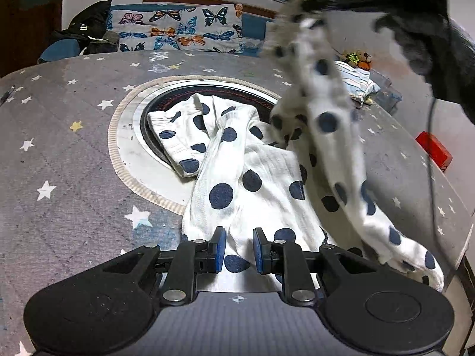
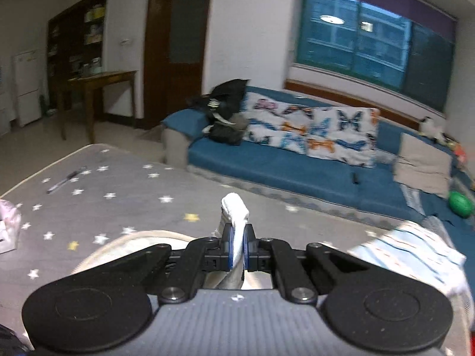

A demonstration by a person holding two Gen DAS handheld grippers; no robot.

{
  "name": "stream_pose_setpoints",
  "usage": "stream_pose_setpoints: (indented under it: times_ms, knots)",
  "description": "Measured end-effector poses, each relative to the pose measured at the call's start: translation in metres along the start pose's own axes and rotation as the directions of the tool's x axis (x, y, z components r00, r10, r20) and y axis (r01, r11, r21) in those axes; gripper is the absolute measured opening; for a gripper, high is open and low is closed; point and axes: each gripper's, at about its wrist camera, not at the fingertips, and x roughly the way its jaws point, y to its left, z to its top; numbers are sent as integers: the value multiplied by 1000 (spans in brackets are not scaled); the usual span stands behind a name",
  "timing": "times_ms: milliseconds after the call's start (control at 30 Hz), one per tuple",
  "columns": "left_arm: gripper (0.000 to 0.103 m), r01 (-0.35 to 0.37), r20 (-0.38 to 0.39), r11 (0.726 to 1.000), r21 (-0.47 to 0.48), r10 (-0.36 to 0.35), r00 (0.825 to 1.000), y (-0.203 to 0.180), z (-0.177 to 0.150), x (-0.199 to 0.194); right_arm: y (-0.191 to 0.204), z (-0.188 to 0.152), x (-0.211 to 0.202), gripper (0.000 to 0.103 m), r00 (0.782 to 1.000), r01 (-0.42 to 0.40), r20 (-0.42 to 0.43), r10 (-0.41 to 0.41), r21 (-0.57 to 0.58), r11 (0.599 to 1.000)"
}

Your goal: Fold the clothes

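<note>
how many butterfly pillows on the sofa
2: both butterfly pillows lean on the sofa back, side by side, left one beside dark clothes, right one. Others may be hidden.

Garment (image 1: 252,178) on table (image 1: 74,163) (sofa (image 2: 267,172) behind)

Blue sofa (image 2: 297,172) beneath dark window (image 2: 371,44)

A grey star-patterned worktop (image 1: 59,154) carries a pen (image 2: 65,180) at far left; beyond it, a blue sofa (image 2: 267,169) holds butterfly cushions (image 2: 314,136); a green ball (image 2: 460,204) lies far right.
</note>
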Motion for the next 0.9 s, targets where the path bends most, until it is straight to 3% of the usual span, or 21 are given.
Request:
stream_pose_setpoints:
  times_ms: [333, 600, 767, 900]
  knots:
    - [22, -50, -16, 998, 31, 51, 999, -8, 0, 1, -100, -61, -29, 7, 986, 145, -97, -133, 122, 982]
    - [22, -56, -25, 997, 60, 58, 998, -15, 1, 1, -135, -112, -35, 10, 944, 280, -222, -244, 149, 948]
    - [23, -31, -13, 995, 90, 32, 999, -31, 6, -6, -131, -123, -37, 11, 955, 227, -232, -183, 177, 958]
    - [23, -10, -4, 993, 114, 11, 1000, -43, 11, -11, -118, -127, -20, 18, 968, 137, -238, -85, 213, 968]
